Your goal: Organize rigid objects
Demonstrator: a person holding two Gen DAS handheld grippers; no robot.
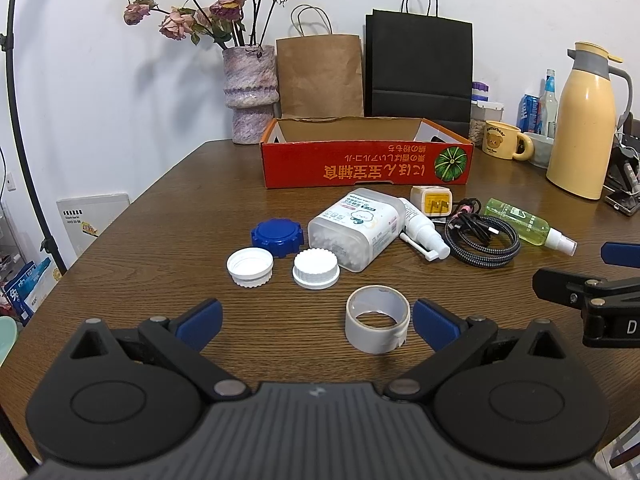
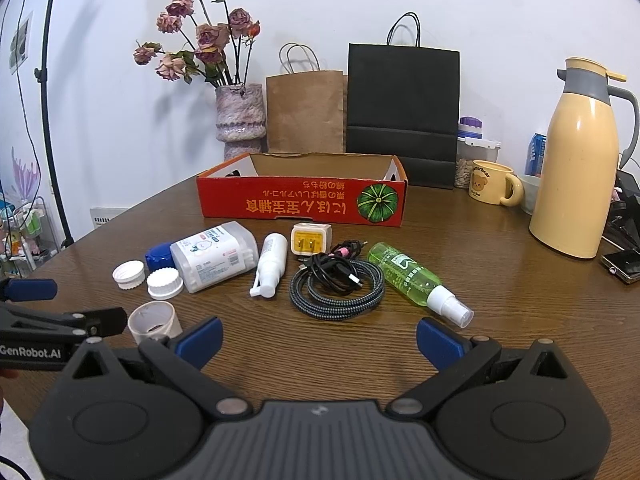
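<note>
Red box (image 1: 366, 168) sits empty, frame ctr, open side up to take clutter.
L gripper (image 1: 316, 320) wide, tape roll (image 1: 378, 318) lower ctr btwn tips; R gripper (image 2: 320, 338) wide, holding nothing.

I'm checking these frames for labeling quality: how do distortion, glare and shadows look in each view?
Left wrist view: strong fisheye bending, table edge curved, dark vignette corners; flowers cast soft shadows on the wall; sharp focus throughout. Right wrist view: same barrel distortion; mild glare on the yellow jug and green spray bottle; no motion blur.

Both tools, left tool (image 1: 316, 322) and right tool (image 2: 319, 338), are black with blue pads and silver rivets.
</note>
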